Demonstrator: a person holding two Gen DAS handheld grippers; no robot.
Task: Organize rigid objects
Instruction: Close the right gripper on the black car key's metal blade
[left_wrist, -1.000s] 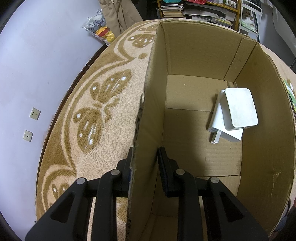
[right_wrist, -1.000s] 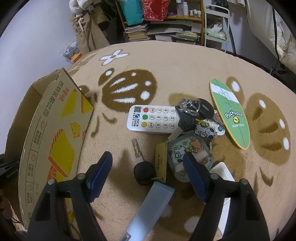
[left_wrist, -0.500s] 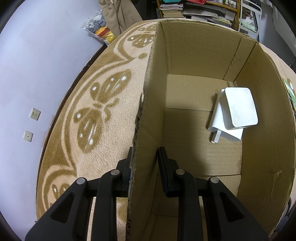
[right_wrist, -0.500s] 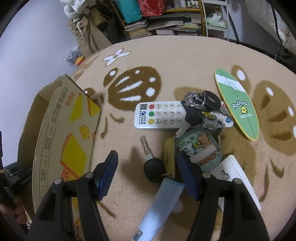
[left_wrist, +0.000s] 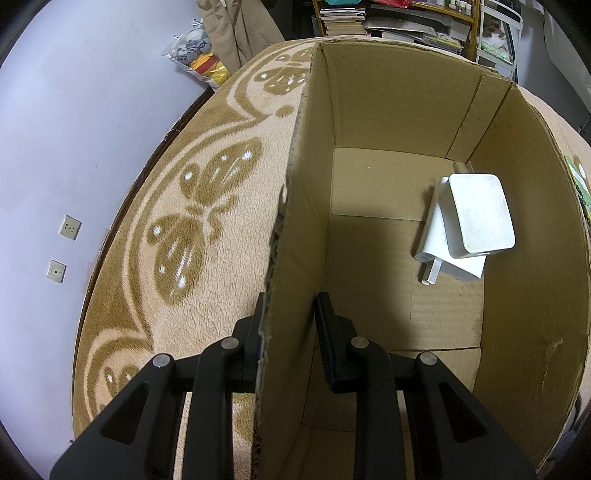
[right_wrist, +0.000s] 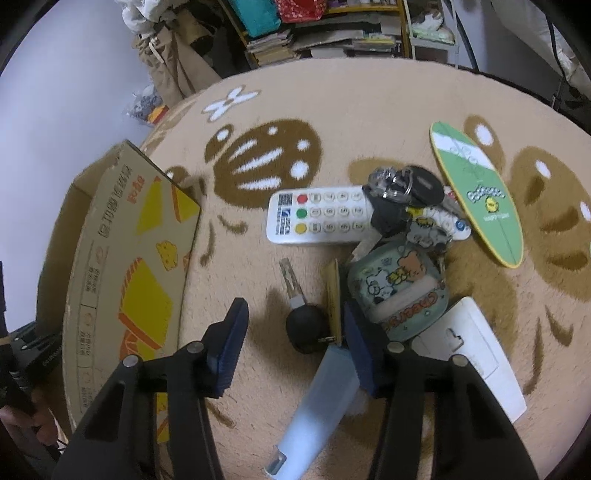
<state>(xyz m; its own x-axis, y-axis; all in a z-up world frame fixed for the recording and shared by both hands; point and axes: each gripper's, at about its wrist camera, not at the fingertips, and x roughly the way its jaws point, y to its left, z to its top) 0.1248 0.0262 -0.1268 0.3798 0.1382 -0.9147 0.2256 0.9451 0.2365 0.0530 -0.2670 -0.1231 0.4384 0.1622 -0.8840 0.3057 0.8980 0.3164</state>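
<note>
In the left wrist view my left gripper (left_wrist: 290, 306) is shut on the near wall of the open cardboard box (left_wrist: 295, 206), one finger outside and one inside. A white charger (left_wrist: 448, 254) lies on the box floor with a white flat case (left_wrist: 480, 214) on top of it. In the right wrist view my right gripper (right_wrist: 295, 332) points down at the rug, its jaws closing. A black-headed key (right_wrist: 306, 326) with a brass tag (right_wrist: 332, 295) lies between them. The left pad stands clear of the key; the right pad is at the tag.
On the rug past the key lie a white remote (right_wrist: 317, 218), a bunch of keys (right_wrist: 402, 192), a green oval board (right_wrist: 480, 195), a cartoon case (right_wrist: 399, 291), a white socket plate (right_wrist: 472, 350) and a pale blue tube (right_wrist: 325, 406). The box (right_wrist: 125, 258) stands to the left.
My right gripper's jaws have narrowed around the black key and it has tilted and come a little closer to it. The left gripper and the box have not moved.
</note>
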